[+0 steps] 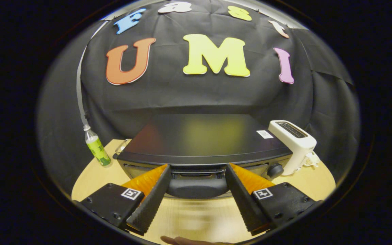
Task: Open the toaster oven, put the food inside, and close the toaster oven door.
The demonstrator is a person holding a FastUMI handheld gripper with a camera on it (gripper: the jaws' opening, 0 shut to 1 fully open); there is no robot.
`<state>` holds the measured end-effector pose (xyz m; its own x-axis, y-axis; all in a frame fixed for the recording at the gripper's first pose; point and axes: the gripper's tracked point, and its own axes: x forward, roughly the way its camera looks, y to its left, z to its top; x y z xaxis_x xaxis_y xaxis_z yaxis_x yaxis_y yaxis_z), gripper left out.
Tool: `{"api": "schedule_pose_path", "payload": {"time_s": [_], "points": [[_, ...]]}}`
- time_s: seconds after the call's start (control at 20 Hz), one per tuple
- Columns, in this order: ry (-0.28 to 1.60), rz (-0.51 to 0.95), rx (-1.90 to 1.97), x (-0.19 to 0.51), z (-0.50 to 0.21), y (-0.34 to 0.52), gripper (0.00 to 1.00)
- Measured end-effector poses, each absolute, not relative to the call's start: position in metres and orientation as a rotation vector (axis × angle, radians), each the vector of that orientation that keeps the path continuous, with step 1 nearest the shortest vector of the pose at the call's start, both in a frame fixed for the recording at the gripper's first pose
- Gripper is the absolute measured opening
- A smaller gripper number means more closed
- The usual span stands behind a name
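Toaster oven (202,143), black and wide, is seen on a round wooden table (196,217), directly ahead of the gripper (197,177). Its door is closed, and its dark handle (197,188) is framed between the spread fingers (151,197), which are held wide apart and grasp nothing. A white toaster (293,141) is placed just right of the oven, a knob (275,170) is seen at the oven's right front corner, and a green-labelled bottle (97,148) is stood to its left. Part of a hand (189,241) is glimpsed nearest the viewer, below the fingers.
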<state>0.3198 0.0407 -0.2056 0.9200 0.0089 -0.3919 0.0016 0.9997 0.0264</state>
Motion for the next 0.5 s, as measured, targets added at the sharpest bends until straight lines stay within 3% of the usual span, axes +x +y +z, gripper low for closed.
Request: {"api": "schedule_pose_path", "payload": {"time_s": [0.5], "points": [[0.472, 0.027, 0.03, 0.263, -0.232, 0.039, 1.0]]}}
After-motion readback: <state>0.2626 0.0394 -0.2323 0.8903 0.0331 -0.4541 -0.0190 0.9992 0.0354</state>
